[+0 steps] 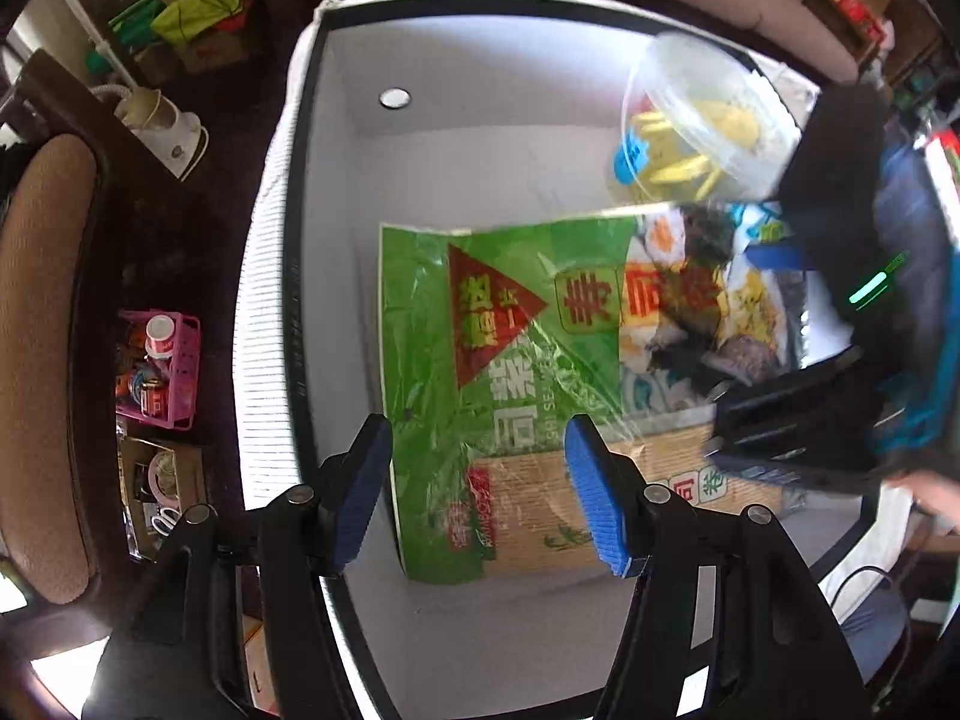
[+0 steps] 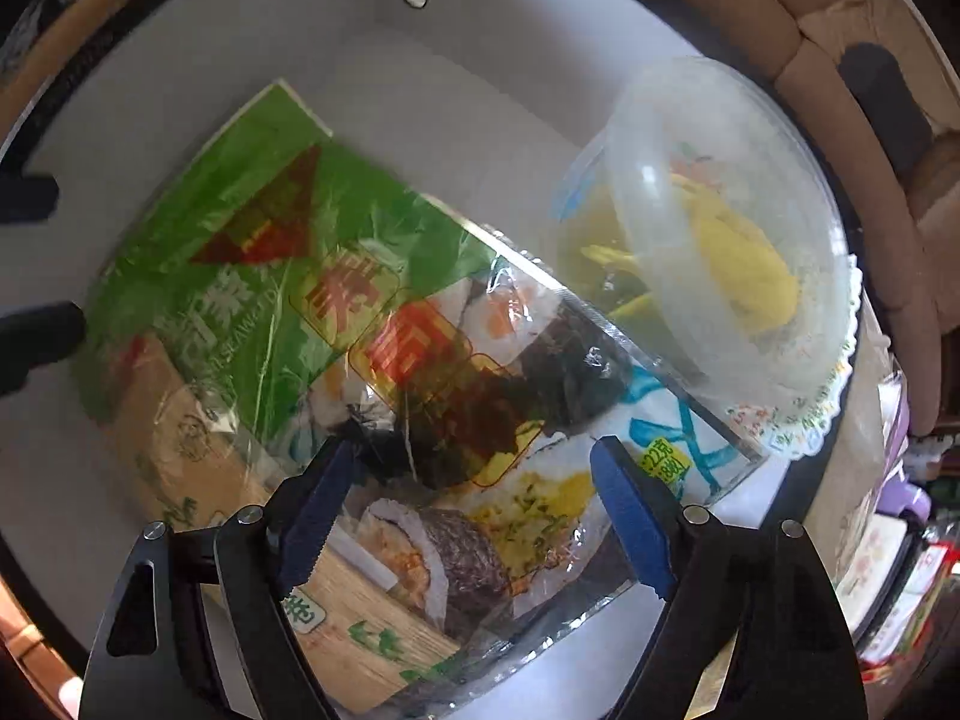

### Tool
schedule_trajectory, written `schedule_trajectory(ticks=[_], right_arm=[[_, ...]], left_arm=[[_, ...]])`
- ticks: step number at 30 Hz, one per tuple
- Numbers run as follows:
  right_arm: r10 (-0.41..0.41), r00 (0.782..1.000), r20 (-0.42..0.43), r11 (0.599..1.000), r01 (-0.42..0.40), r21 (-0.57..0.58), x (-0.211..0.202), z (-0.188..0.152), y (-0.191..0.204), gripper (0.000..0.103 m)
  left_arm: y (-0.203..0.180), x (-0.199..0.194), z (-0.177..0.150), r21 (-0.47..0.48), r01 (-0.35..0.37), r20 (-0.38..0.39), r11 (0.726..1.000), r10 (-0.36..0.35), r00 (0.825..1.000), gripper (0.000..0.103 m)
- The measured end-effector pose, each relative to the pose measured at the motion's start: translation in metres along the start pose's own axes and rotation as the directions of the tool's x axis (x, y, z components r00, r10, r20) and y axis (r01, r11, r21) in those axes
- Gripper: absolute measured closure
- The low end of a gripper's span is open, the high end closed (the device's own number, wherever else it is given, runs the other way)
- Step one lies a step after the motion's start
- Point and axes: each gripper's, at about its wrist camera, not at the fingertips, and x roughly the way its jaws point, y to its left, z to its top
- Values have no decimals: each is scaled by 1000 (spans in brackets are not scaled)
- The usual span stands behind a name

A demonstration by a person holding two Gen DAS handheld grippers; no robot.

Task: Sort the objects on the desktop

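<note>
We have the green seaweed packet (image 1: 516,372) lying flat in the white storage box (image 1: 336,192), plastic tub (image 1: 702,120) at its two o'clock. Both left gripper (image 1: 480,492) and right gripper (image 2: 474,510) fingers stand open, gripping nothing; we should lift straight out without snagging the wrapper.

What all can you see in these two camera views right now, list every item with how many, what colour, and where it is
storage box: one, white inside with a dark rim, fills both views.
sushi seaweed packet: one, green with a clear window, lying flat on the box floor.
plastic tub: one, clear with yellow contents, tipped on its side by the packet's far right end.
round stud: one, silver, on the box's far wall.
pink basket: one, holding small items, outside the box on the left.
left gripper: one, black with blue pads, open over the packet's near end.
right gripper: one, black with blue pads, open over the packet's window end.
</note>
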Motion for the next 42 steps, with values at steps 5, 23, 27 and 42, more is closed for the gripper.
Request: schedule_trajectory(ticks=[5, 23, 27, 42], right_arm=[[13, 996, -83, 1000, -14, -19, 29, 10, 14, 10], [225, 941, 254, 974, -216, -64, -108, -59, -19, 9], [224, 929, 294, 974, -227, -23, -117, -73, -17, 9], [224, 890, 398, 968, -251, 17, -127, -122, 16, 0]], left_arm=[[9, -14, 0, -21, 66, 21, 998, -66, 998, 44], [-25, -4, -20, 17, 94, 10, 995, -94, 995, 19], [-27, -11, -39, 6, 86, 31, 996, -87, 996, 14], [-47, -61, -103, 1, -61, 157, 998, 60, 986, 0]])
